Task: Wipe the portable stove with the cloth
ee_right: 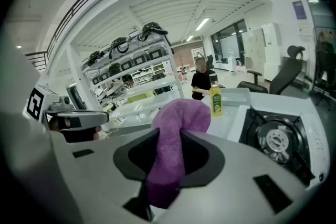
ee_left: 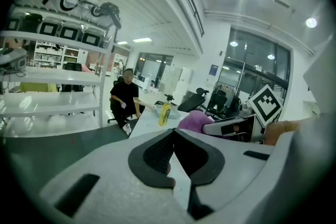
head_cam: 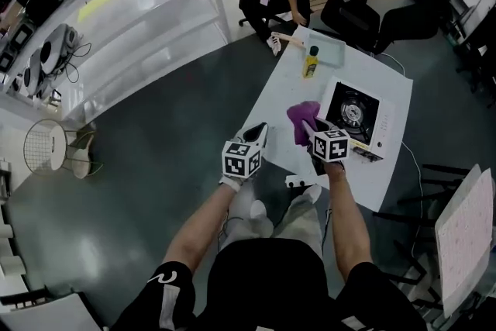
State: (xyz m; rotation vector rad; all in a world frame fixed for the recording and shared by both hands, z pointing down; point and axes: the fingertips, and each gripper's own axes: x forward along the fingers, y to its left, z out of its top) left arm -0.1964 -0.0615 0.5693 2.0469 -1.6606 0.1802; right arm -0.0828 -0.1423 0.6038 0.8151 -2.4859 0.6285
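While right gripper [ee_right: 169, 136] fingers [ee_right: 135, 157] are gripping one cloth [ee_right: 181, 113] near one stove [head_cam: 355, 114], we are holding left gripper [ee_left: 173, 136] fingers [ee_left: 157, 155] closed.

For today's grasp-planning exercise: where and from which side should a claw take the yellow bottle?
Probably best to grip the yellow bottle round its body, below the narrow top, coming in level from the left: it stands upright, and the tray crowds its right.
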